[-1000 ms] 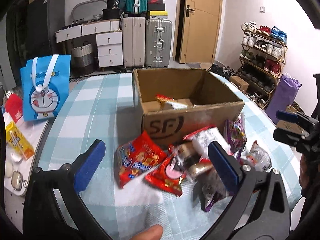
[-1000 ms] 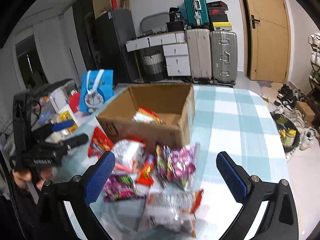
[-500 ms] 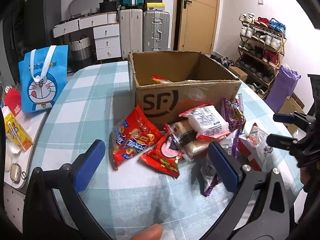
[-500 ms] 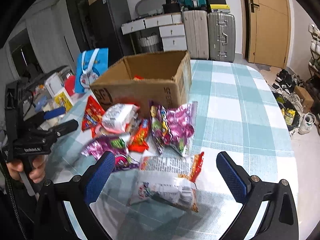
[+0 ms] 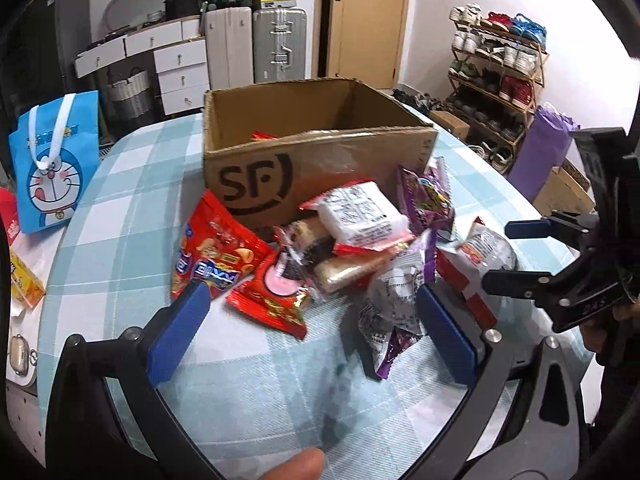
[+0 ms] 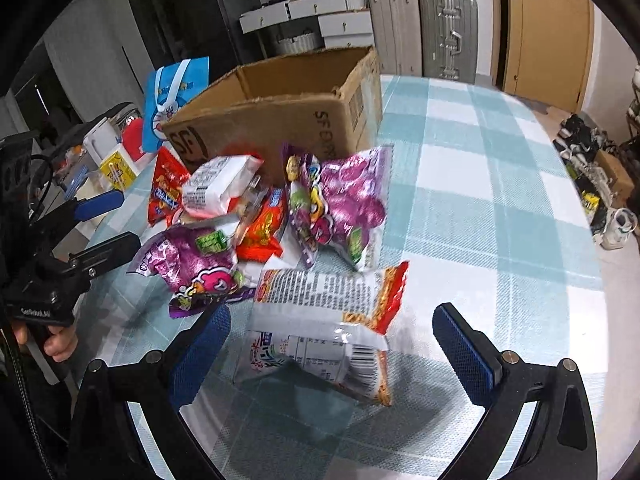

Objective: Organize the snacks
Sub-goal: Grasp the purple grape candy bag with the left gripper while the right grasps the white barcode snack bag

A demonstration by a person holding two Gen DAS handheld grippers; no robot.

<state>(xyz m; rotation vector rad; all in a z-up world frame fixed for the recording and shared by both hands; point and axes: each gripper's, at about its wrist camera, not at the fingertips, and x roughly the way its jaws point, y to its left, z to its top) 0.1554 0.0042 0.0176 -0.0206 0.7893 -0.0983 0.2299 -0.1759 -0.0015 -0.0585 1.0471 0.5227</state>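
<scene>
An open cardboard SF box [image 5: 320, 160] stands on the checked table; it also shows in the right wrist view [image 6: 288, 108], and a red packet lies inside. Several snack packets are piled in front of it: a red nut bag [image 5: 212, 256], a small red packet [image 5: 276, 300], a white packet [image 5: 360, 216], purple bags [image 6: 340, 204]. A white-and-red noodle packet [image 6: 324, 328] lies nearest my right gripper [image 6: 332, 356], which is open just in front of it. My left gripper [image 5: 312, 336] is open and empty, low over the pile's near edge.
A blue Doraemon bag [image 5: 56, 160] stands at the table's left edge, with small items on a white side surface [image 5: 20, 280]. Suitcases [image 5: 256, 44], drawers and a shoe rack [image 5: 496, 76] line the room behind. Bare tablecloth [image 6: 500, 184] lies right of the box.
Both grippers have moved down and closer to the snack pile; the packets now fill more of each view. Both stay open and empty.
</scene>
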